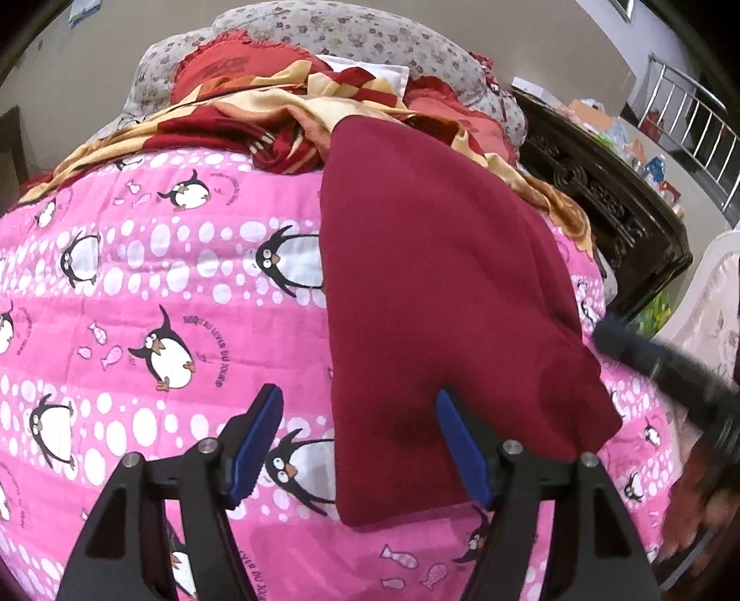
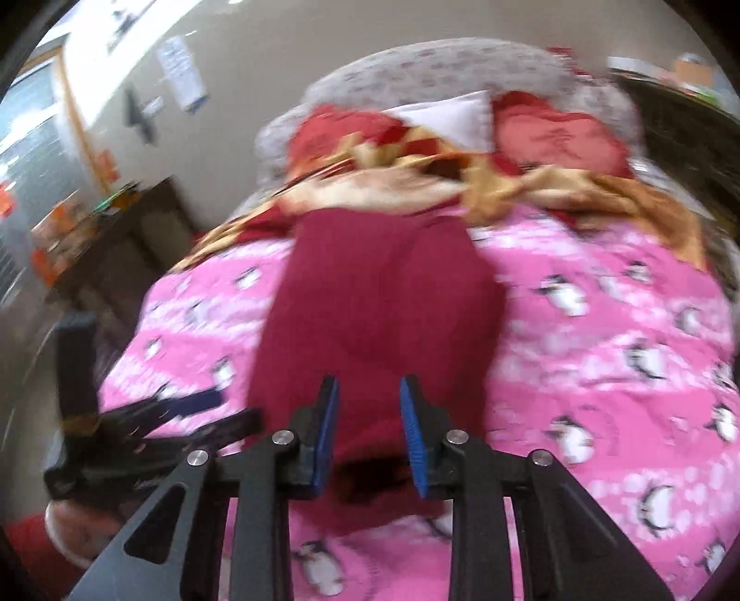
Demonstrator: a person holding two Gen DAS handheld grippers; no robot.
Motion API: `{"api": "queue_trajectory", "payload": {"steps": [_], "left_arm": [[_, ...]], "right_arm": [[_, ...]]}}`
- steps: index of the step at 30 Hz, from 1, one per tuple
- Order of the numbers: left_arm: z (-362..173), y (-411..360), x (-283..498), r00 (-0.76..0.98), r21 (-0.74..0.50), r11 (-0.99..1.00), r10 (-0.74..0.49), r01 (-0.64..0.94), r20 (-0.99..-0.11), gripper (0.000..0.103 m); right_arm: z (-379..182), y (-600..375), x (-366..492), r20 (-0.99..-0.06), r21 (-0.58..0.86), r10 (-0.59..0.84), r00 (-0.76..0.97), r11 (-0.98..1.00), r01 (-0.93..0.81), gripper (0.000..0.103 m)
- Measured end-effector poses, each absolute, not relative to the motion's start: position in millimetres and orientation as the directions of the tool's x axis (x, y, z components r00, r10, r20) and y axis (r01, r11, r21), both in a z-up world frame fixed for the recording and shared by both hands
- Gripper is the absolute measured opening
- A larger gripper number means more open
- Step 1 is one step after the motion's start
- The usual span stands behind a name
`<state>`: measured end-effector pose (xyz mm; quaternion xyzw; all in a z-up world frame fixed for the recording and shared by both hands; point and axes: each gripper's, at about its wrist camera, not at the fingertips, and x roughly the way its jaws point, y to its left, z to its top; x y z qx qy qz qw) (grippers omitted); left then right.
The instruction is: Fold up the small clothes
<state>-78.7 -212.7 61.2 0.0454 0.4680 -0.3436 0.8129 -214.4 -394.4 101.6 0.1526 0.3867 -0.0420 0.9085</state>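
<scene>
A dark red garment lies folded lengthwise on the pink penguin bedspread, running from the near edge toward the pillows. My left gripper is open and empty, just above the garment's near left edge. My right gripper is open and empty, hovering over the garment's near end; this view is motion-blurred. The right gripper shows as a blurred dark shape at the right of the left wrist view. The left gripper shows at the left of the right wrist view.
A red and yellow blanket is bunched at the head of the bed with red pillows and a floral headboard. A dark carved cabinet stands right of the bed.
</scene>
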Motion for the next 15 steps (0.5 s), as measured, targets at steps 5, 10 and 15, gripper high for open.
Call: {"api": "queue_trajectory", "payload": {"steps": [5, 10, 15], "left_arm": [[58, -213, -72, 0.294, -0.294, 0.744, -0.547, 0.6, -0.784, 0.081], [57, -218, -62, 0.291, -0.307, 0.72, -0.578, 0.622, -0.762, 0.084], [53, -225, -44, 0.248, -0.372, 0.693, -0.62, 0.617, -0.745, 0.091]], "right_arm": [[56, -403, -222, -0.776, 0.193, -0.005, 0.63, 0.95, 0.246, 0.042], [73, -426, -244, -0.717, 0.293, 0.038, 0.696, 0.923, 0.251, 0.043], [68, -463, -234, -0.681, 0.371, 0.019, 0.732, 0.871, 0.323, 0.074]]}}
